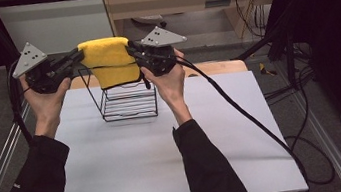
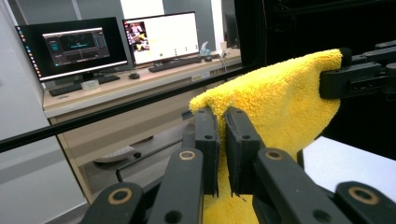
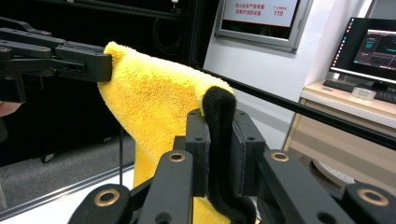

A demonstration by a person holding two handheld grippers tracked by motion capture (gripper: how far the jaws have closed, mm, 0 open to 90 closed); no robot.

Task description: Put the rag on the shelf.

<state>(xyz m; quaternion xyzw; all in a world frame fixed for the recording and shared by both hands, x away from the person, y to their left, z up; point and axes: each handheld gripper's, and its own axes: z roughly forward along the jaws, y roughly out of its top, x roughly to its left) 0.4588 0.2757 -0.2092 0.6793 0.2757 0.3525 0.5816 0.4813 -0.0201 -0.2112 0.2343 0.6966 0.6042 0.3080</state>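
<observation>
A fluffy yellow towel (image 1: 109,59) with a black edge hangs stretched between both grippers, above a black wire rack (image 1: 127,98) on the white table. My left gripper (image 1: 78,55) is shut on the towel's left top corner (image 2: 219,140). My right gripper (image 1: 130,48) is shut on its right top corner, where the black hem (image 3: 219,140) bulges between the jaws. The towel's lower part drapes over the rack's top front. In the left gripper view the towel (image 2: 280,98) runs to the right gripper; in the right gripper view the towel (image 3: 154,102) runs to the left gripper.
The white table (image 1: 133,167) has wide bare room in front of the rack. A black cable (image 1: 241,111) trails from the right gripper across the table's right side. Monitors (image 2: 74,46) and a desk stand beyond a black frame bar.
</observation>
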